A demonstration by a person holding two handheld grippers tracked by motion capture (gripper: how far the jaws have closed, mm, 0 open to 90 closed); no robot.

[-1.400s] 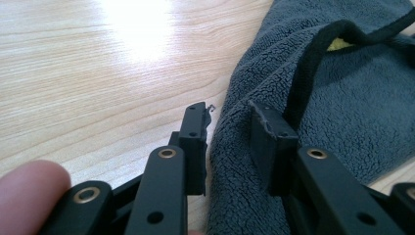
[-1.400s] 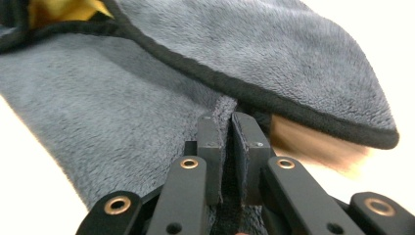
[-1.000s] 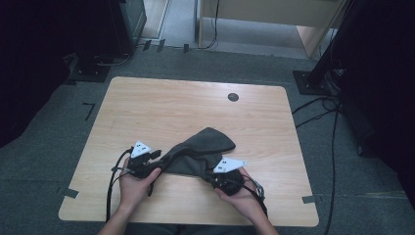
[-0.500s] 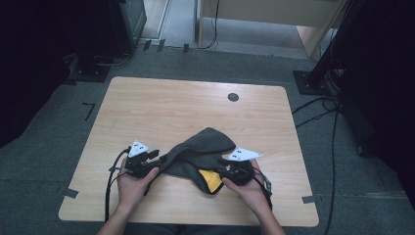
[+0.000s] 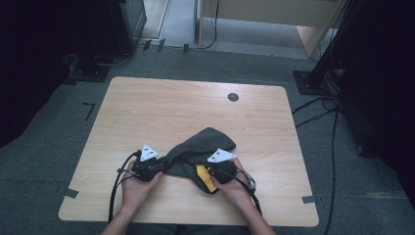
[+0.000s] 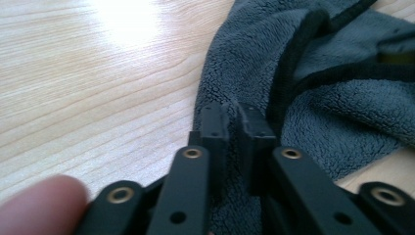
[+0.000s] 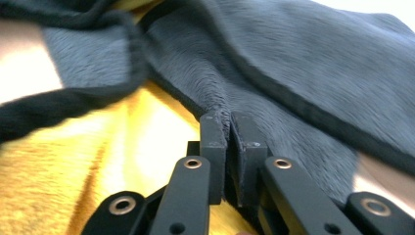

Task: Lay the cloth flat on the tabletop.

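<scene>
Evidently the work in hand was the handling of a grey cloth (image 5: 193,156), probably spreading or folding it, with both tools already fastened to it. It lay bunched in the lower middle of the high view, on the near part of the tabletop (image 5: 161,110), its far lobe reaching toward the centre. The left hand-held gripper (image 5: 155,168) sat at the cloth's left end; in the left gripper view its jaws stood almost together with a fold of the fleecy fabric (image 6: 313,98) pinched between them, the black-bound hem running off toward the upper right. The right hand-held gripper (image 5: 209,172) sat at the cloth's right end; in the right gripper view (image 7: 229,128) its jaws were closed down to a thin gap on a ridge of grey fabric (image 7: 313,63). A yellow patch (image 5: 205,177) showed just beside that tool, and spread across the lower left of the right gripper view (image 7: 98,161); whether it was the cloth's other face or a second cloth I could not tell.

The next move would probably call for drawing the two ends apart evenly, keeping both pinches firm so that neither edge slipped free.

Counted: one grey cloth, one yellow patch, two hand-held grippers, two hands, one tabletop, one dark round spot (image 5: 233,97) near its far edge.
</scene>
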